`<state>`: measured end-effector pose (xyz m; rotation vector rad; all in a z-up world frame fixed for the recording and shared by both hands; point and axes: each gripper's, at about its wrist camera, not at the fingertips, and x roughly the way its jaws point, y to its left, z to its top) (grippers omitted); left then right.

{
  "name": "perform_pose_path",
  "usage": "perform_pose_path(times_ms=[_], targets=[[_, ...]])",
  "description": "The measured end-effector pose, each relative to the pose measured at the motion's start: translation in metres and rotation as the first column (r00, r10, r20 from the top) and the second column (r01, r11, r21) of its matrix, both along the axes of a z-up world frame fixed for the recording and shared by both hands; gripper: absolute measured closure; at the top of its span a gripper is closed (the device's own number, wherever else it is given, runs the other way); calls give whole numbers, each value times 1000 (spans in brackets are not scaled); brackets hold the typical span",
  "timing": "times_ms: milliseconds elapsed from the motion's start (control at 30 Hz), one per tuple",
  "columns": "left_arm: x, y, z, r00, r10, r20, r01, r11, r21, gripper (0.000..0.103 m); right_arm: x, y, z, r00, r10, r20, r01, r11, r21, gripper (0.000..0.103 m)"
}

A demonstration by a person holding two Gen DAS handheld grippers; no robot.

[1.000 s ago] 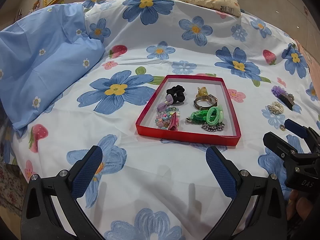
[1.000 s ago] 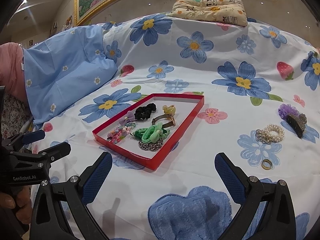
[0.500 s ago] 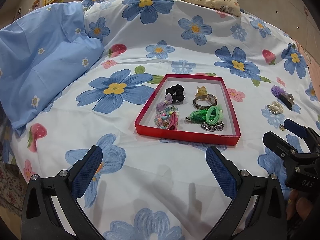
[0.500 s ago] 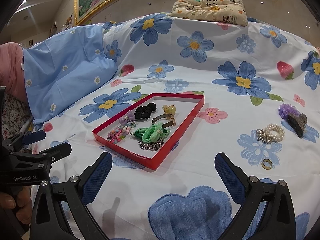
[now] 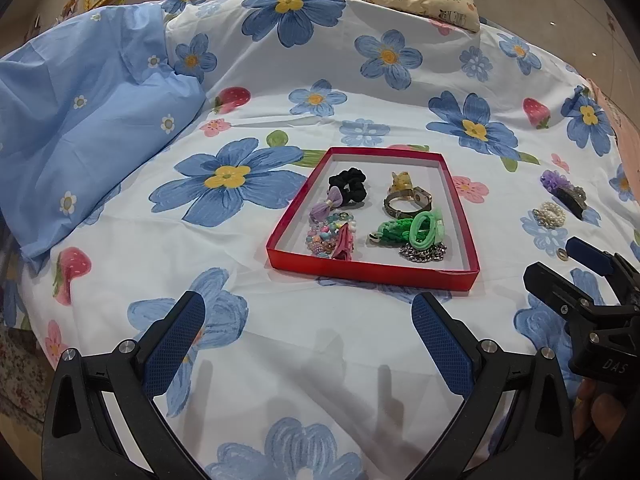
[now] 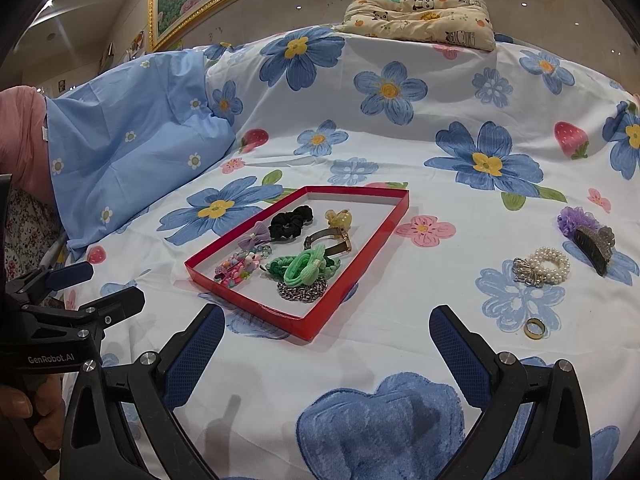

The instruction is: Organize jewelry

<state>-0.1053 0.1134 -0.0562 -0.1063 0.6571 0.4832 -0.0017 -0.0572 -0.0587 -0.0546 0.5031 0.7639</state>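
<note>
Tongs, left (image 5: 308,336) and right (image 6: 327,344), are hovering wide open and empty before the red tray (image 6: 362,270) on the bed (image 6: 360,360); pearl bracelet (image 6: 546,266), gold ring (image 6: 535,328) and hair claw (image 6: 596,246) are lying right of it.

The bare stretch of white flower-printed bedsheet (image 5: 320,340) lies clear before both wide-open grippers, the left gripper (image 5: 308,332) and the right gripper (image 6: 328,344). At twelve o'clock in the left view, the shallow red cardboard tray (image 5: 372,274) blocks the path with its raised near wall; its far third is empty floor. In the right view, a small gold ring (image 6: 535,328) lies at two o'clock, with a white pearl bracelet (image 6: 546,266) and a dark claw clip (image 6: 594,246) beyond it, open sheet between them. A rumpled blue pillow (image 5: 92,120) walls off ten o'clock.
</note>
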Motion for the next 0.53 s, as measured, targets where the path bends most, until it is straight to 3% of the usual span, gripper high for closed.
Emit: perform_pose_path(times_ms=[533], targets=[[6,2,-5,1000,-9,-11,9,1000,-26,0,-1,3,-3,1000,1,-8,-1,1000,-4,0]])
